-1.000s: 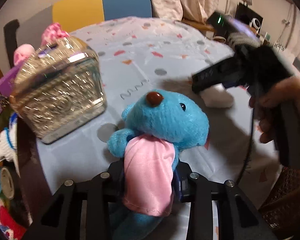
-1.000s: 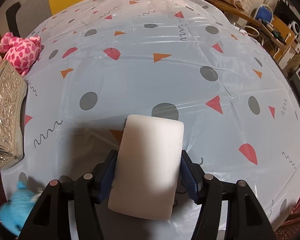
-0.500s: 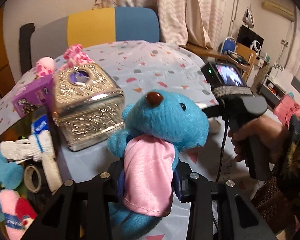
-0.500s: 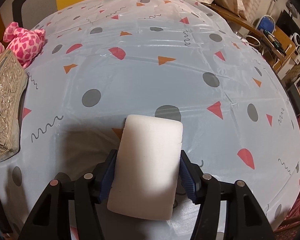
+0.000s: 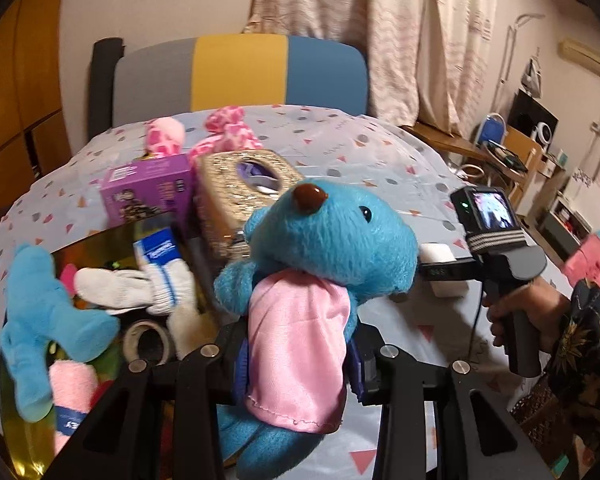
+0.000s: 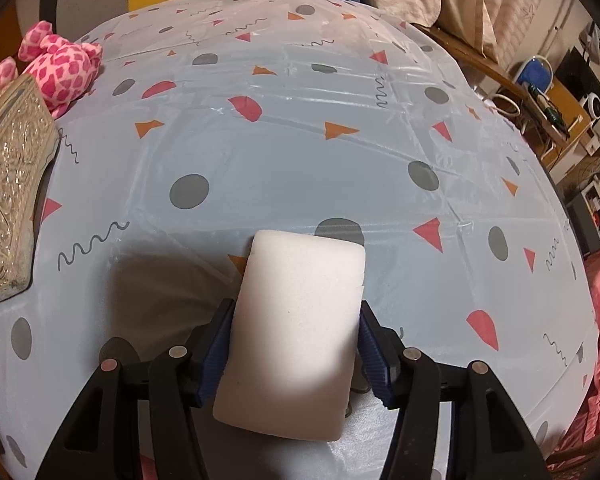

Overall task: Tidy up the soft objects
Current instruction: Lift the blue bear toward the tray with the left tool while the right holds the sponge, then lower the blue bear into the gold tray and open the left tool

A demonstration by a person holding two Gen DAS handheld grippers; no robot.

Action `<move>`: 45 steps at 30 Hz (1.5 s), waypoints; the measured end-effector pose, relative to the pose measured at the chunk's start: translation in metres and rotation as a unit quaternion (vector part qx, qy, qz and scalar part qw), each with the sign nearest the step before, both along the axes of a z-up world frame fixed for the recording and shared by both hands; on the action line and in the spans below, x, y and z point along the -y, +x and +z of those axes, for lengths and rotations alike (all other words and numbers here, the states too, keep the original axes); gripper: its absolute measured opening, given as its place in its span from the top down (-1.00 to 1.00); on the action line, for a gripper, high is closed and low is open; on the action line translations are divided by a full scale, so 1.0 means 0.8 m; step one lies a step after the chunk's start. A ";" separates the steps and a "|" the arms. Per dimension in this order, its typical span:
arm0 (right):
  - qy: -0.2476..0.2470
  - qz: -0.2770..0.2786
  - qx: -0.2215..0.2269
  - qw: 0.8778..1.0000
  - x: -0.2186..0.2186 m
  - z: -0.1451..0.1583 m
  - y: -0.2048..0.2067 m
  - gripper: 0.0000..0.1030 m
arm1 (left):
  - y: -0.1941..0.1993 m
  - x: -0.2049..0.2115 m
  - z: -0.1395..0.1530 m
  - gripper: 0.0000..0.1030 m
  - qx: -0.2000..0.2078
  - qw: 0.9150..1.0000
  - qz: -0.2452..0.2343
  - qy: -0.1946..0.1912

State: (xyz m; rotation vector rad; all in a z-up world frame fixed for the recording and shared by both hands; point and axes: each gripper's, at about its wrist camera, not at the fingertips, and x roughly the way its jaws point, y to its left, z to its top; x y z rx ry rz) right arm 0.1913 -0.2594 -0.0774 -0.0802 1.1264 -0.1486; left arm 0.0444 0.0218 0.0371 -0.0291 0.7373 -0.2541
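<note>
Left gripper (image 5: 298,364) is clamped on the blue teddy bear (image 5: 320,256) by its pink bib, holding it off the table above a gold tray (image 5: 112,236) of soft toys at near left. Right gripper (image 6: 294,340) grips the white sponge (image 6: 296,320) on the patterned tablecloth (image 6: 300,140), pads pressing its sides.

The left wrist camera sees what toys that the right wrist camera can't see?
Only the left wrist view shows the blue teddy clamped in the left gripper, the purple box, the white gloves and the floppy blue plush. Only the right wrist view shows the whole white sponge between the pads of the right gripper. Both show the pink spotted plush, the shiny tissue box and the dotted tablecloth.
</note>
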 end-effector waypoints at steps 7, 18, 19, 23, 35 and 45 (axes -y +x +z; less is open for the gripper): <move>0.010 -0.005 0.001 1.000 0.003 0.000 0.000 -0.14 | 0.000 -0.038 -0.008 0.25 -0.013 0.999 0.030 -0.011; -0.016 0.011 0.003 1.000 -0.006 0.001 -0.002 -0.13 | -0.026 -0.205 0.004 0.25 -0.018 0.983 0.165 -0.081; -0.016 0.011 0.003 1.000 -0.006 0.001 -0.001 -0.13 | -0.031 -0.217 0.004 0.25 -0.018 0.981 0.175 -0.085; -0.021 0.014 0.003 1.000 -0.009 0.002 -0.003 -0.13 | -0.057 -0.267 -0.002 0.25 -0.025 0.969 0.219 -0.115; -0.028 0.021 0.001 0.999 -0.012 0.004 -0.004 -0.13 | -0.007 -0.197 -0.041 0.18 -0.056 0.987 0.134 -0.070; -0.030 0.023 0.001 0.999 -0.014 0.003 -0.004 -0.13 | 0.021 -0.194 -0.078 -0.33 -0.086 0.984 0.150 -0.052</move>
